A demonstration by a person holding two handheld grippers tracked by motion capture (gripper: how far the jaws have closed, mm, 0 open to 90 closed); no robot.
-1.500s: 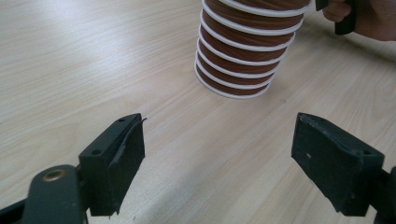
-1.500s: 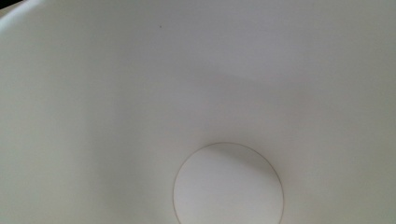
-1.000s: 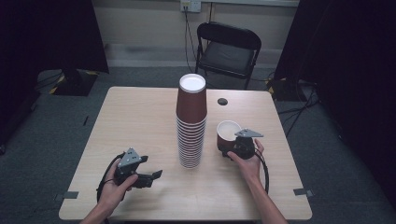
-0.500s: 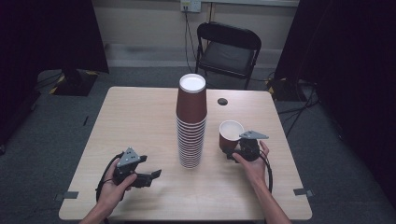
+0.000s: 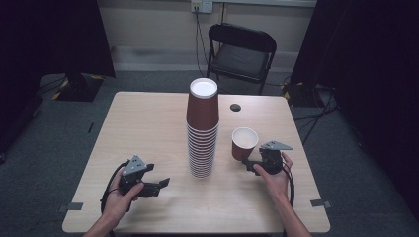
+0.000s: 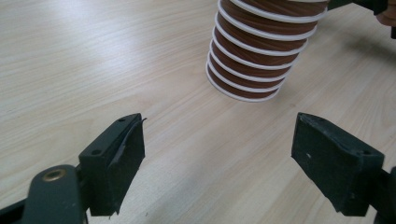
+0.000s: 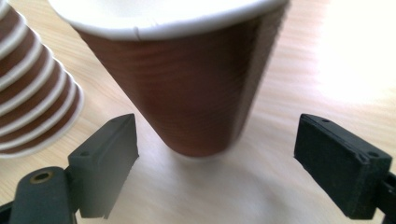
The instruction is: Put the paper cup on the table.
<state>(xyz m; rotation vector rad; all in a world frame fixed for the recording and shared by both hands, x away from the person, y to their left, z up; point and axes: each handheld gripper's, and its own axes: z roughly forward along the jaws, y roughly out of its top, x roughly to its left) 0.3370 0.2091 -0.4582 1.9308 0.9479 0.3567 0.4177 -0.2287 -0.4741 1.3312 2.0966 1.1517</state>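
A tall stack of upside-down brown paper cups (image 5: 202,129) stands in the middle of the wooden table (image 5: 148,123). To its right a single brown cup (image 5: 244,143) with a white inside stands upright. My right gripper (image 5: 248,164) is just in front of that cup and open. In the right gripper view the single cup (image 7: 187,79) stands a little beyond the wide-apart jaws of the right gripper (image 7: 215,168), with the stack (image 7: 32,102) at the left. My left gripper (image 5: 160,185) rests open at the front left, pointing at the stack (image 6: 261,51). Nothing lies between the jaws of the left gripper (image 6: 219,168).
A small black disc (image 5: 235,107) lies on the table behind the single cup. A black folding chair (image 5: 242,54) stands beyond the far edge. Bare tabletop stretches left of the stack. Tape marks (image 5: 320,203) sit at the front corners.
My right gripper has drawn back from the single cup toward the front edge, and the cup stands on its own. The left gripper has stayed put.
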